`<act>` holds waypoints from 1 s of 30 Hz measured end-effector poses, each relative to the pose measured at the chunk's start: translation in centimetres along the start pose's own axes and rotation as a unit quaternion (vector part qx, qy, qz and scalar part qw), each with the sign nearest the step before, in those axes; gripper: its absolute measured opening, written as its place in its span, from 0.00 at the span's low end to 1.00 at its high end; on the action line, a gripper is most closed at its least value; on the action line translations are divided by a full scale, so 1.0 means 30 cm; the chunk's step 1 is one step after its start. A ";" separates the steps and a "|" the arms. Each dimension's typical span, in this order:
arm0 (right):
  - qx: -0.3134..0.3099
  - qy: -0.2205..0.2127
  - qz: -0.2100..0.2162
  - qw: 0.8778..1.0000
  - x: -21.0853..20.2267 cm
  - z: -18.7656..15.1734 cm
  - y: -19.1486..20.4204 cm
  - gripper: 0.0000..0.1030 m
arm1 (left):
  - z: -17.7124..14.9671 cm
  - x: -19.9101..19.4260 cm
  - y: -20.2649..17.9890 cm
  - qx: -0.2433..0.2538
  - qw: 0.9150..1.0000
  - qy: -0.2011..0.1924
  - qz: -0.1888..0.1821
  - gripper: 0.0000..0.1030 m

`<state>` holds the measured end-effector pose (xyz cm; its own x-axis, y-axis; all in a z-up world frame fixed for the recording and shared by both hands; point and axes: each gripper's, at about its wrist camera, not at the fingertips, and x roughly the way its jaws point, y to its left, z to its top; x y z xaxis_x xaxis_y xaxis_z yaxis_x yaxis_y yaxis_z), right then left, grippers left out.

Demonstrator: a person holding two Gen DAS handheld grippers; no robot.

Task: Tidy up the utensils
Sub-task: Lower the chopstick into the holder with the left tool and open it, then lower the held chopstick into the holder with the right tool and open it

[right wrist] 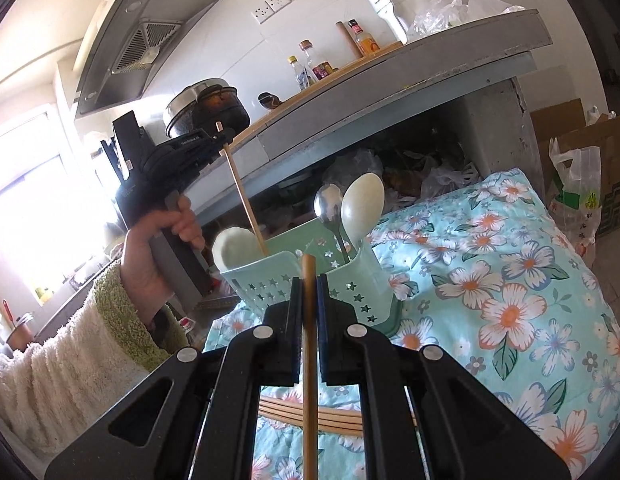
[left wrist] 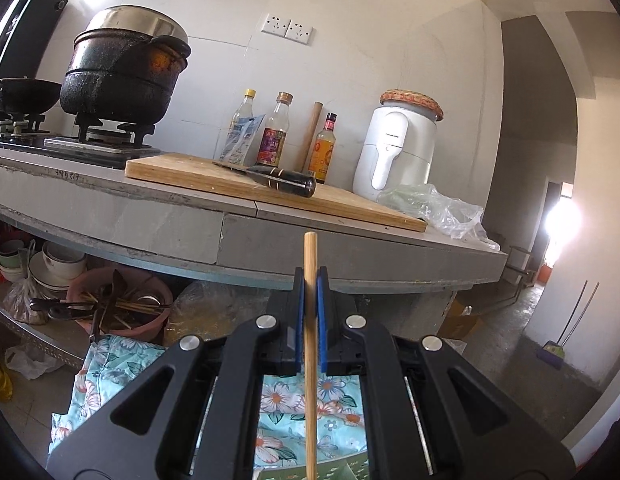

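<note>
Left wrist view
- Left tool (left wrist: 310, 280): I am clamping a chopstick (left wrist: 310, 340) upright between its blue pads, gripping partway along the shaft with the blunt end showing just above.
- Handling: I am judging the stick light, stiff and smooth; a mid-shaft pinch seems best to stop it swinging.
- Table (left wrist: 350, 248): it is carrying a cutting board (left wrist: 230, 180), a dark-handled knife (left wrist: 282, 180), sauce bottles (left wrist: 275, 132) and a white appliance (left wrist: 398, 148).
- Writing: bottle labels and the appliance's grey logo are too small for me to read.

Right wrist view
- Right tool (right wrist: 309, 280): I am holding a second chopstick (right wrist: 309, 360), jaws closed on it, its tip pointing toward the holder.
- Utensil holder (right wrist: 270, 284): pale green, star-punched, standing on a floral quilt (right wrist: 490, 300); it is holding a metal spoon (right wrist: 329, 204) and two white spoons (right wrist: 362, 208).
- Left tool's chopstick: its lower end is dipping into the holder's left compartment.
- Spare chopsticks (right wrist: 342, 416): they are lying on the quilt below my tool.
- Risk: thin sticks may be slipping or twisting in the pads.
</note>
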<state>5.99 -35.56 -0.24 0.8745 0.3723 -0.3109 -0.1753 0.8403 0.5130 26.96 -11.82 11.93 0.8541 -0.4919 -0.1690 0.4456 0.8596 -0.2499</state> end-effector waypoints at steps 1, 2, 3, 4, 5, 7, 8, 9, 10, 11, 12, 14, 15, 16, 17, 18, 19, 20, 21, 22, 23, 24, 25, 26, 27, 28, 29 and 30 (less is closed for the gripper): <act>0.000 0.000 -0.001 1.000 -0.001 -0.001 0.002 0.07 | -0.007 -0.004 -0.002 0.001 1.000 0.005 -0.002 0.04; 0.000 -0.002 -0.001 1.000 -0.003 -0.002 0.004 0.07 | -0.012 -0.009 -0.003 0.002 1.000 0.010 -0.004 0.04; 0.001 -0.002 -0.001 1.000 -0.004 -0.002 0.005 0.07 | -0.018 -0.015 -0.006 0.002 1.000 0.016 -0.006 0.04; 0.003 -0.003 0.000 1.000 -0.004 -0.003 0.005 0.07 | -0.025 -0.022 -0.007 0.003 1.000 0.023 -0.008 0.06; 0.005 -0.003 0.001 1.000 -0.003 -0.004 0.004 0.07 | -0.030 -0.030 -0.009 0.004 1.000 0.029 -0.009 0.12; 0.007 0.000 0.000 1.000 0.002 -0.006 0.004 0.07 | -0.039 -0.054 -0.010 0.004 0.999 0.038 -0.005 0.25; 0.008 0.001 0.000 1.000 0.004 -0.006 0.005 0.07 | -0.042 -0.072 -0.010 0.003 0.999 0.037 -0.005 0.28; 0.009 0.003 -0.001 1.000 0.008 -0.007 0.005 0.07 | -0.044 -0.092 -0.010 0.003 0.999 0.035 -0.007 0.29; 0.011 0.005 -0.002 1.000 0.012 -0.008 0.006 0.07 | -0.043 -0.110 -0.010 0.003 0.999 0.036 -0.005 0.33; 0.013 0.008 -0.003 1.000 0.016 -0.009 0.006 0.07 | -0.044 -0.131 -0.009 0.003 0.999 0.036 -0.003 0.38; 0.015 0.011 -0.005 1.000 0.021 -0.010 0.007 0.07 | -0.045 -0.154 -0.008 0.001 0.999 0.035 -0.004 0.40; 0.021 0.019 -0.010 1.000 0.033 -0.011 0.006 0.07 | -0.046 -0.200 -0.007 -0.002 0.999 0.034 -0.007 0.42; 0.023 0.024 -0.011 0.999 0.039 -0.012 0.007 0.07 | -0.049 -0.225 -0.006 -0.004 0.999 0.034 -0.009 0.42; 0.024 0.029 -0.013 0.999 0.047 -0.012 0.009 0.07 | -0.053 -0.246 -0.005 -0.005 0.999 0.035 -0.012 0.43; 0.023 0.033 -0.015 0.999 0.052 -0.013 0.012 0.07 | -0.060 -0.272 -0.006 -0.005 0.999 0.036 -0.014 0.44; 0.021 0.036 -0.016 0.999 0.054 -0.015 0.016 0.07 | -0.065 -0.291 -0.007 -0.005 0.999 0.038 -0.017 0.44; 0.019 0.038 -0.015 0.999 0.057 -0.016 0.022 0.07 | -0.074 -0.317 -0.007 -0.004 0.999 0.041 -0.020 0.44; 0.016 0.039 -0.015 0.999 0.058 -0.017 0.028 0.07 | -0.083 -0.340 -0.006 -0.003 0.999 0.044 -0.022 0.44; 0.013 0.040 -0.015 0.999 0.057 -0.018 0.035 0.07 | -0.090 -0.361 -0.005 -0.002 0.999 0.047 -0.025 0.44; 0.009 0.039 -0.015 0.999 0.057 -0.018 0.044 0.07 | -0.098 -0.380 -0.003 -0.003 0.998 0.050 -0.027 0.44; 0.005 0.039 -0.013 0.999 0.057 -0.017 0.052 0.07 | -0.108 -0.404 0.002 -0.005 0.998 0.054 -0.030 0.45; 0.000 0.040 -0.012 0.999 0.056 -0.016 0.062 0.07 | -0.119 -0.423 0.006 -0.007 0.998 0.057 -0.032 0.46; -0.004 0.040 -0.011 0.999 0.055 -0.016 0.071 0.07 | -0.132 -0.439 0.011 -0.007 0.998 0.062 -0.032 0.49; -0.009 0.040 -0.009 0.999 0.054 -0.014 0.080 0.07 | -0.149 -0.456 0.015 -0.006 0.997 0.069 -0.031 0.50; -0.015 0.039 -0.008 0.999 0.052 -0.011 0.092 0.07 | -0.168 -0.473 0.020 -0.004 0.997 0.076 -0.030 0.50; -0.021 0.038 -0.006 0.999 0.049 -0.006 0.103 0.07 | -0.186 -0.487 0.026 -0.004 0.996 0.083 -0.030 0.52; -0.027 0.036 -0.004 0.999 0.044 0.000 0.113 0.07 | -0.207 -0.503 0.034 -0.006 0.996 0.090 -0.028 0.54; -0.034 0.033 -0.003 0.999 0.038 0.008 0.126 0.07 | -0.226 -0.517 0.043 -0.009 0.995 0.096 -0.026 0.55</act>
<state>6.43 -32.04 1.53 0.8442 0.3912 -0.3664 -0.2032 0.8662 0.4565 12.48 -4.02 7.76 0.7624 -0.5537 -0.3350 0.4809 0.8311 -0.2793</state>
